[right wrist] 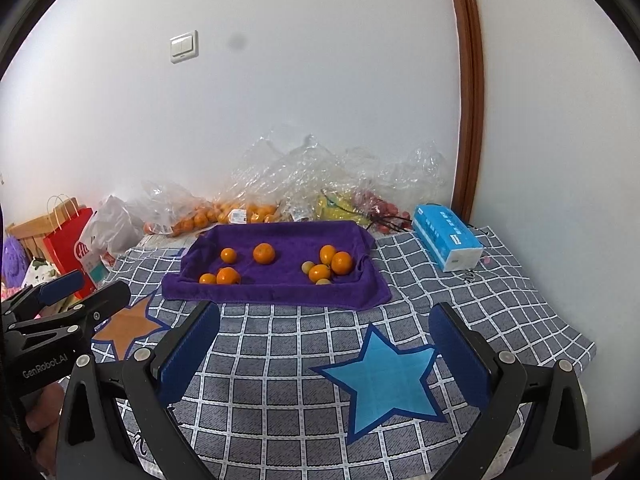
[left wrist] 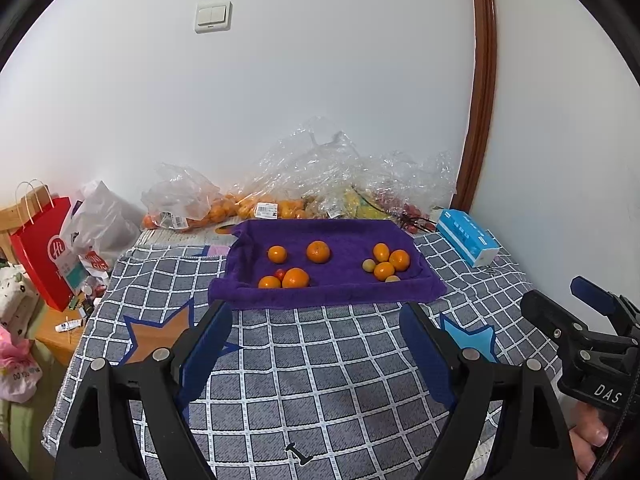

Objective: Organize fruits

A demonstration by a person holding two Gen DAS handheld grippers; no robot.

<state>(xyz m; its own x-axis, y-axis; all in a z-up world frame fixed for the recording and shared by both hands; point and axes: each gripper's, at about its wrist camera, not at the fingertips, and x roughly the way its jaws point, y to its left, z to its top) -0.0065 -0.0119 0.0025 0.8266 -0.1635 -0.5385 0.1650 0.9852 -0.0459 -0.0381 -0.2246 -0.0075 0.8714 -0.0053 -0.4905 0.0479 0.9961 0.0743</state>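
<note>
White wall backed the checked cloth (left wrist: 320, 360), where the fruits (left wrist: 296, 278) sat on a purple towel (left wrist: 344, 292). We held the left tool (left wrist: 316, 312) and right tool (right wrist: 324, 312) wide, both empty, short of the towel.

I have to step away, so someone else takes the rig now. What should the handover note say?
Left hand-held gripper: open, empty, over the checked cloth.
Right hand-held gripper: open, empty, short of the towel.
Fruit sits on the purple towel in two groups: left group of oranges with a small red fruit, right group of oranges with small pale fruits.
Done: nothing in hand.
Left: unclear whether more sorting is needed; bagged fruit lies behind.
</note>
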